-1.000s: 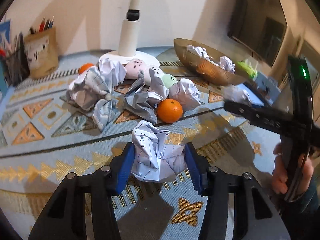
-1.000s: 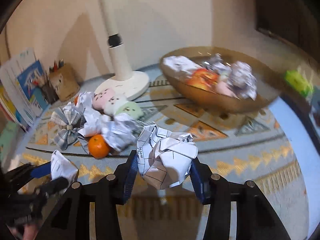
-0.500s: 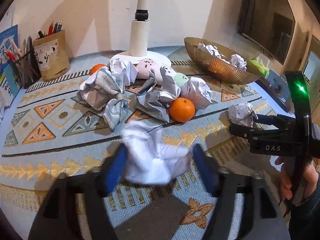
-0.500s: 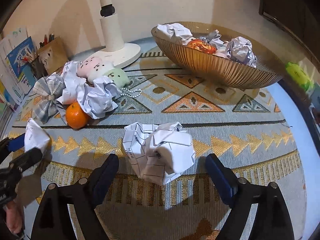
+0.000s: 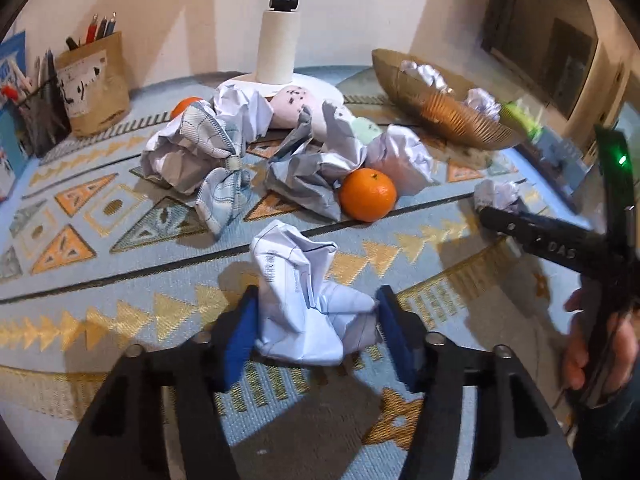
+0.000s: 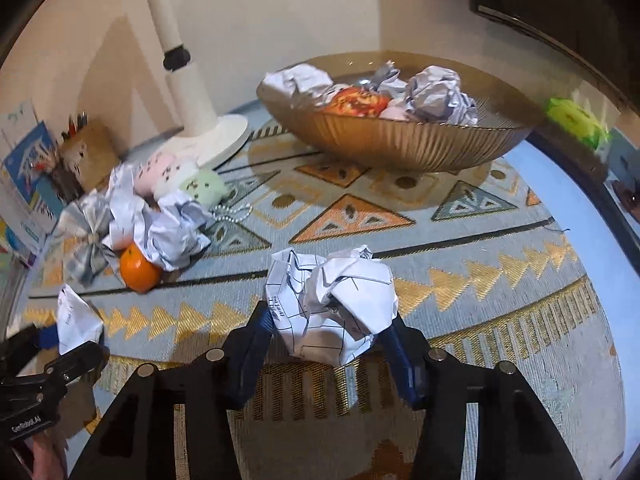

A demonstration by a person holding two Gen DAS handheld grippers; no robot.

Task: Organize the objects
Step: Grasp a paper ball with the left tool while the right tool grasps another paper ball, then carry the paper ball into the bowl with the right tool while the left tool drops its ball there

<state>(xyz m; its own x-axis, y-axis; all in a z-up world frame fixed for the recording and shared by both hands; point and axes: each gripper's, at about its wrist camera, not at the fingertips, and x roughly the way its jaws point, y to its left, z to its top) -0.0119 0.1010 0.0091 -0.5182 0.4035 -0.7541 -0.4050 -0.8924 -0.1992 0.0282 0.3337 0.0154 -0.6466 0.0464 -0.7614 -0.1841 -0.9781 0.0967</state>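
My left claw (image 5: 316,320) is clamped on a crumpled paper ball (image 5: 304,304), lifted just above the patterned mat (image 5: 120,280) on the desk. My right claw (image 6: 328,344) likewise grips a second paper ball (image 6: 332,304), presumably bound for the bowl. Beyond lie a tangerine (image 5: 368,195), loose paper wads (image 5: 312,172) and a checked cloth bow (image 5: 216,160). Farthest, the ribbed gold bowl (image 6: 400,140) already holds collected items.

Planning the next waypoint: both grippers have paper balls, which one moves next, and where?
Probably carry the right gripper forward and up toward the gold bowl. It is shut on a crumpled paper ball, and the bowl, straight ahead of it, already holds similar paper wads. The left gripper, shut on its own paper ball, sits farther from the bowl and can follow.
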